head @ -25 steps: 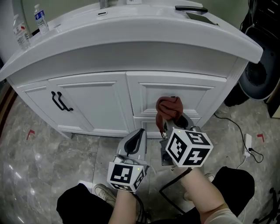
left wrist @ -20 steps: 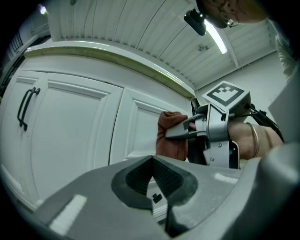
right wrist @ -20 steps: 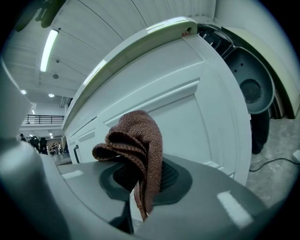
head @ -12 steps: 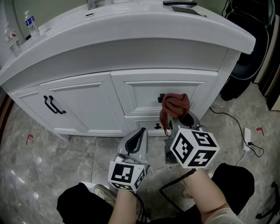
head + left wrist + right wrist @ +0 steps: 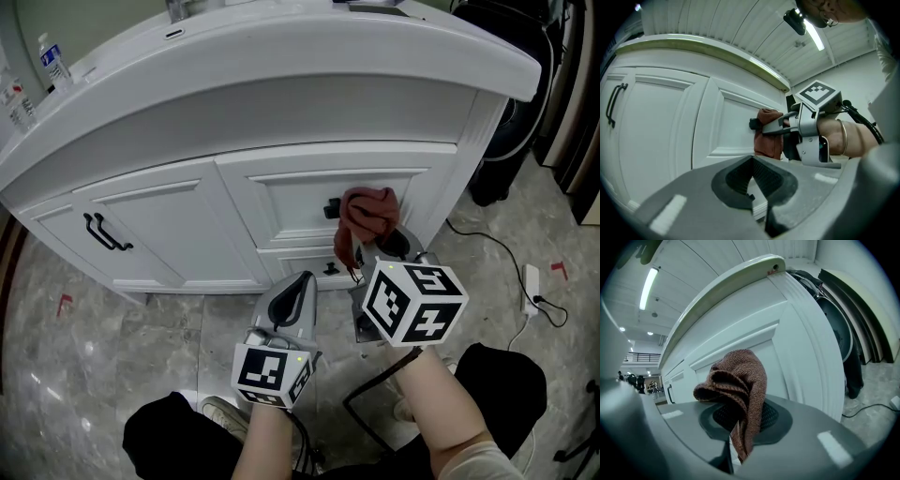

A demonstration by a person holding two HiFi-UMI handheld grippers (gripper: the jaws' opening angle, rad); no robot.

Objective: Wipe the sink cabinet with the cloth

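At the right drawer front (image 5: 281, 197) of the sink cabinet (image 5: 169, 217) | right claw (image 5: 375, 248) clamped on bunched cloth (image 5: 366, 216), pressed beside black knob (image 5: 331, 208) | left claw (image 5: 292, 292) closed, empty, held back | progress: wiping apparently under way; left doors (image 5: 141, 234) likely remain.

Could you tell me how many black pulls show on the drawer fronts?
2. The upper pull sits on the top drawer, at the left edge of the cloth; the lower pull is directly below it. Others could be hidden.
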